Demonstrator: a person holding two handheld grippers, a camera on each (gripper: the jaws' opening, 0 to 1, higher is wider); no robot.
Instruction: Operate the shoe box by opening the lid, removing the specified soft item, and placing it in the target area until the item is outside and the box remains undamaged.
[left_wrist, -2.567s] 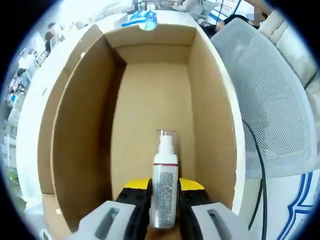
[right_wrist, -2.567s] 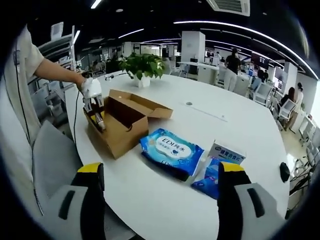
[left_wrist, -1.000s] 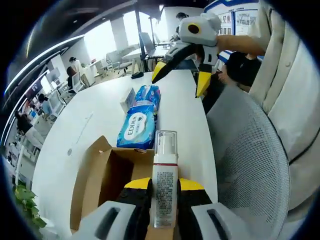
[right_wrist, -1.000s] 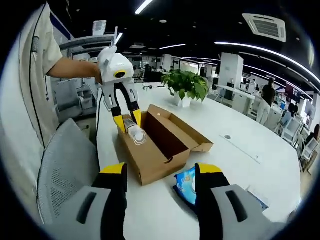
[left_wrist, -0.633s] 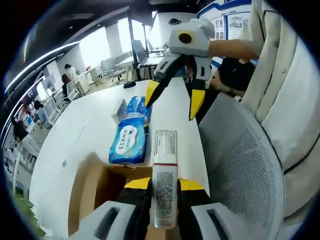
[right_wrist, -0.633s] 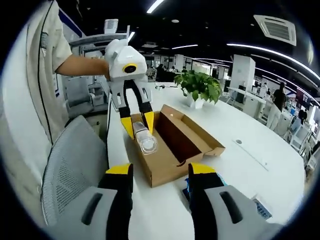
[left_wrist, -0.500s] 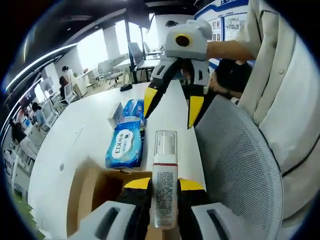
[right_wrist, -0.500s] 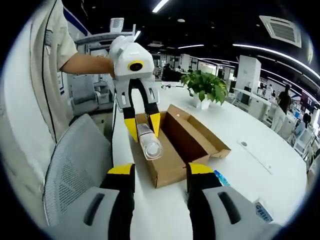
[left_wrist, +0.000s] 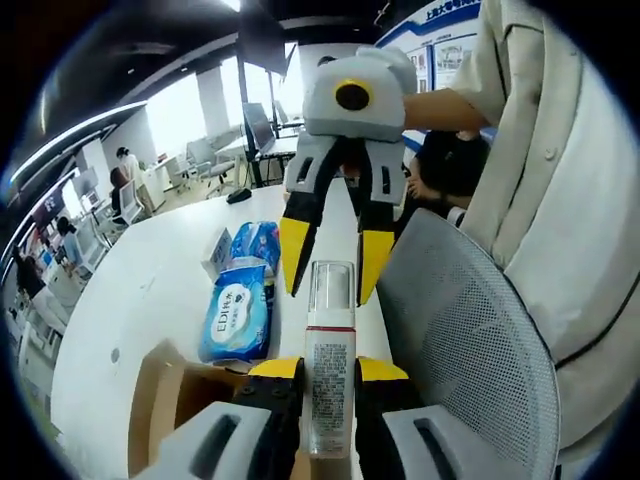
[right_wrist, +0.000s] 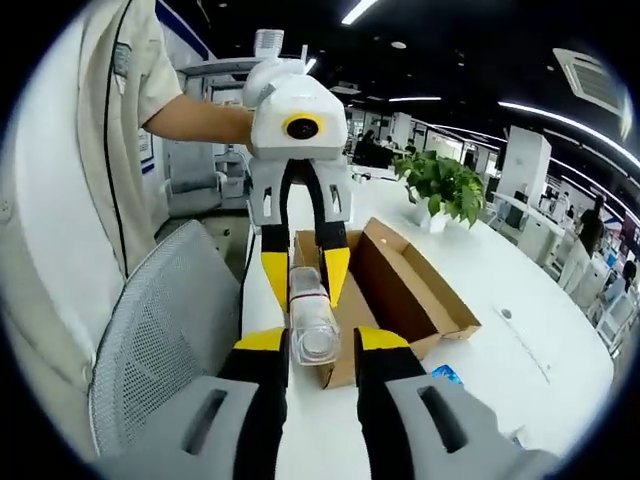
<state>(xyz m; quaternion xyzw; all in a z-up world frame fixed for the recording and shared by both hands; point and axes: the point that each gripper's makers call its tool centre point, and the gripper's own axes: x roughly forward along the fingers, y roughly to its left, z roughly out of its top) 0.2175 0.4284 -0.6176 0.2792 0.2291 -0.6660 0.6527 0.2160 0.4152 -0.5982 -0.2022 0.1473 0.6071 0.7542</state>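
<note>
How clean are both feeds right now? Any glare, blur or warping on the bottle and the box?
Left gripper view: windows blow out white at upper left; the spray bottle is sharp in the left gripper; heavy fisheye bends the chair. Right gripper view: the bottle's clear cap is sharp, the shoe box evenly lit, ceiling lights streak, edges curve strongly around the right gripper.

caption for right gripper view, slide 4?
Left gripper presents clear-capped white pump bottle to open right gripper above open cardboard box.
</note>
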